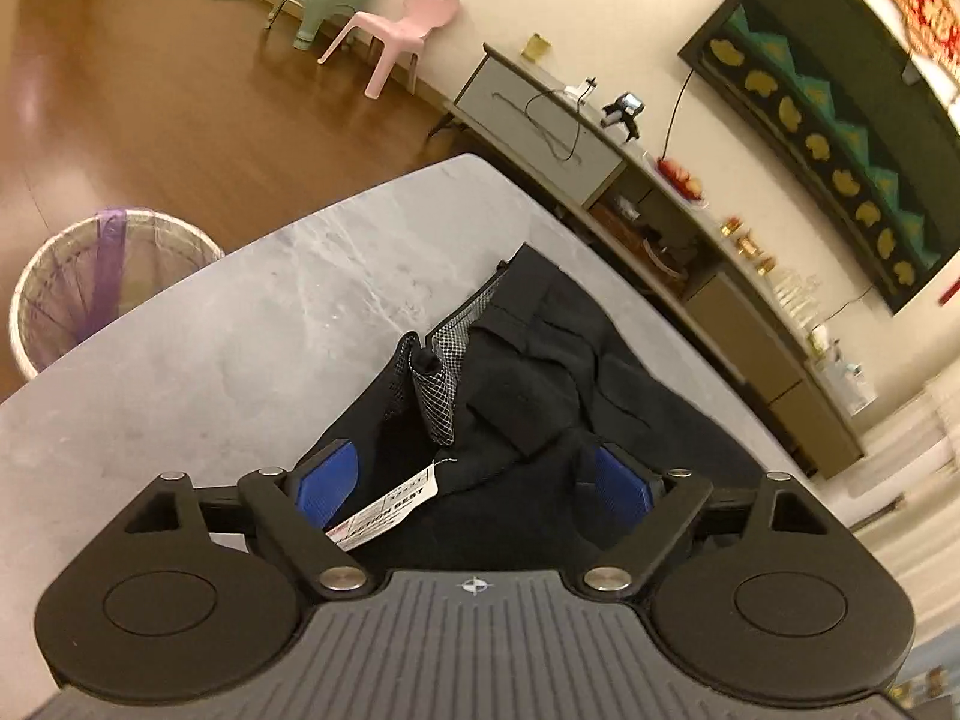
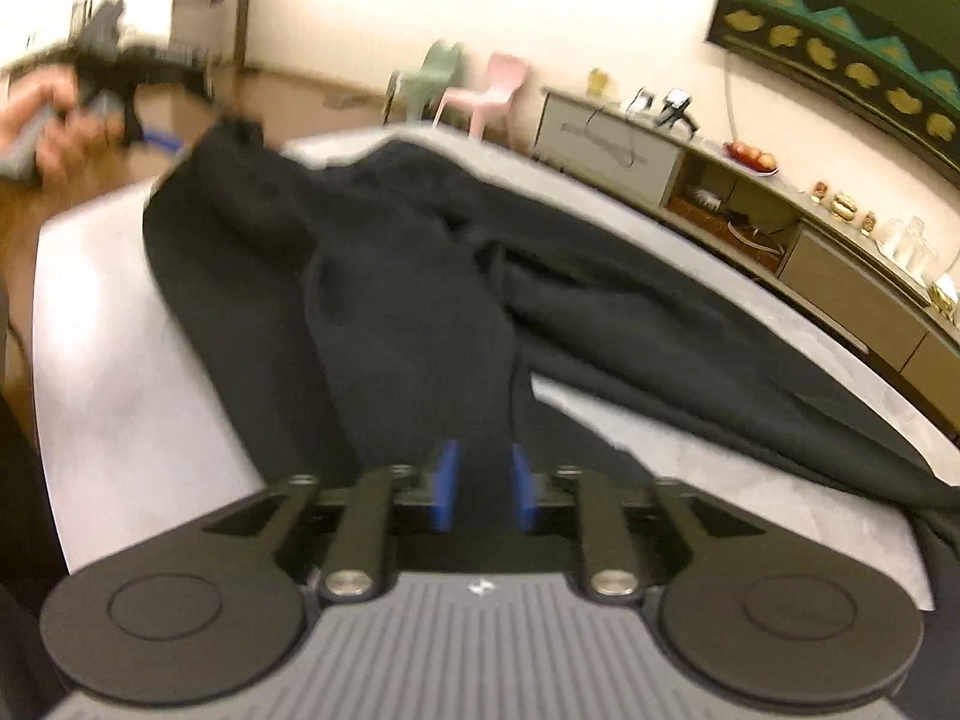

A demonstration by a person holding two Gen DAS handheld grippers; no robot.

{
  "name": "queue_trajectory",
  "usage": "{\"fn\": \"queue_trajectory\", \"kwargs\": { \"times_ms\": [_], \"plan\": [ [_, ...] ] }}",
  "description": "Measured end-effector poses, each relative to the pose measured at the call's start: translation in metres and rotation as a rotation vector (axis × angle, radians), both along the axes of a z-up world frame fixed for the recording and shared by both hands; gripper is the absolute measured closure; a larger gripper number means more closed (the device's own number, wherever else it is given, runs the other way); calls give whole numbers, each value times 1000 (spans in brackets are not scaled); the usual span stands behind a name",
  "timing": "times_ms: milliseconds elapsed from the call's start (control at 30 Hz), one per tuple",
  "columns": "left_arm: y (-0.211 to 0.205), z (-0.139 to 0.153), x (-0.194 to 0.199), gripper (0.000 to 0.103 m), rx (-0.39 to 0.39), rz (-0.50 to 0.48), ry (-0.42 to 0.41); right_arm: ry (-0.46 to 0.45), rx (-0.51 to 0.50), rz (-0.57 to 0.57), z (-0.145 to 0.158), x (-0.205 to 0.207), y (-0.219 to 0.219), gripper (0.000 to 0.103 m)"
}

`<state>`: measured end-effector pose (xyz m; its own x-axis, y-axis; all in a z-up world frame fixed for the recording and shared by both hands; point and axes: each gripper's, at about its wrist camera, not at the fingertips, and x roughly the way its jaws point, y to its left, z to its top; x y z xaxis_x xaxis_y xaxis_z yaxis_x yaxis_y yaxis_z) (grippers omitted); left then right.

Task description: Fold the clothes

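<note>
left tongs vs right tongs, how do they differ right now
The left tongs are spread wide, with bunched fabric and a white tag of the black garment between the pads. The right tongs are nearly closed, pinching a narrow fold of the same garment. Both have blue pads and hang over the grey table.

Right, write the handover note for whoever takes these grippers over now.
Left gripper: jaws wide open around the waistband end of the black trousers, white tag between the pads; not clamped.
Right gripper: shut on a trouser leg.
Trousers lie spread and rumpled across the grey marble table, mesh pocket lining exposed.
Done: no clean fold visible.
Left: probably close the left gripper on the waistband, flatten, then fold.
</note>
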<state>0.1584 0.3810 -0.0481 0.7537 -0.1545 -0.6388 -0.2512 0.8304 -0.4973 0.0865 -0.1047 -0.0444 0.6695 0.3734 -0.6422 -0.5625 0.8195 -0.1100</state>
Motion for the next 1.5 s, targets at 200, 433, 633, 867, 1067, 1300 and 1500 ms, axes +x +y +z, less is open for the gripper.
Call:
{"fn": "queue_trajectory", "kwargs": {
  "times_ms": [200, 433, 633, 867, 1067, 1300, 1500],
  "plan": [
    [-16, 4, 15, 16, 11, -96, -38, -90, -9, 94, 18, 1, 68, 32],
    [-58, -9, 47, 94, 259, -223, -14, -52, -28, 85, 4, 17, 120, 31],
    [3, 55, -32, 94, 55, -144, -441, 93, 105, -196, -11, -11, 14, 31],
    [43, -8, -47, 44, -66, 183, -48, 324, 483, -524, -55, -53, -130, 30],
    [21, 9, -74, 15, -69, 255, -102, 345, 798, -801, -70, -79, -219, 29],
    [-27, 3, -60, 15, -14, 77, -63, 382, 1139, -1043, -98, -106, -295, 24],
    [-19, -11, -57, 15, -17, 73, -1, 367, 1129, -1133, -100, -118, -297, 24]
  ]
}}
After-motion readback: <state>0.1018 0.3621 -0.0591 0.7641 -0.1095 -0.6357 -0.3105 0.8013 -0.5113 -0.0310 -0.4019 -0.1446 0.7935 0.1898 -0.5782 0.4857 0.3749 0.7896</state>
